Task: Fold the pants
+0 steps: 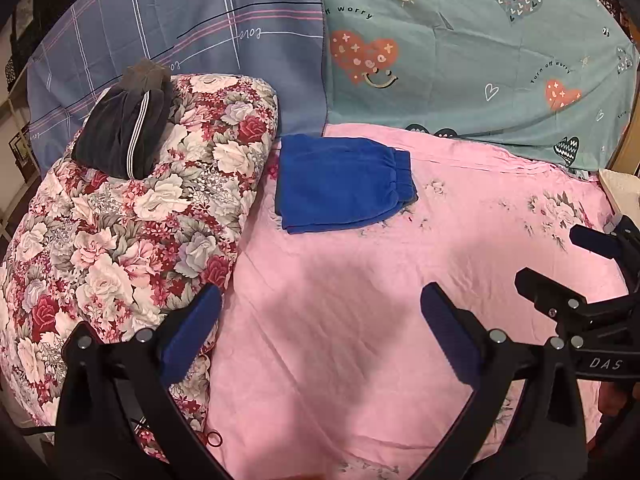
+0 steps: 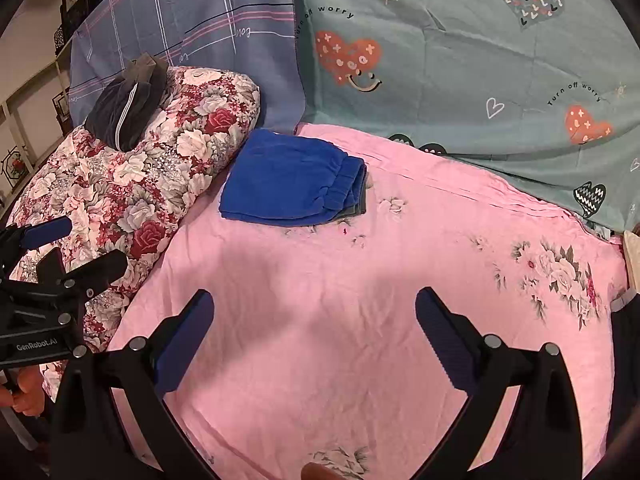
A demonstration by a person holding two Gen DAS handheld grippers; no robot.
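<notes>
The blue fleece pants (image 1: 344, 182) lie folded into a soft rectangle on the pink floral bed sheet (image 1: 340, 300), just beside the flowered quilt (image 1: 132, 216). Left claw (image 1: 320, 332) and right claw (image 2: 314, 336) both gape empty.

We see only the near end of the quilt (image 1: 132, 216); its lower part runs behind the left gripper (image 1: 320, 320) and out of frame. The dark garment (image 2: 124, 116) on it is bunched, so we cannot tell its type. A pale object (image 1: 618, 192) at the right edge is cut off, and the pants (image 2: 292, 178) hide their lower layers.
</notes>
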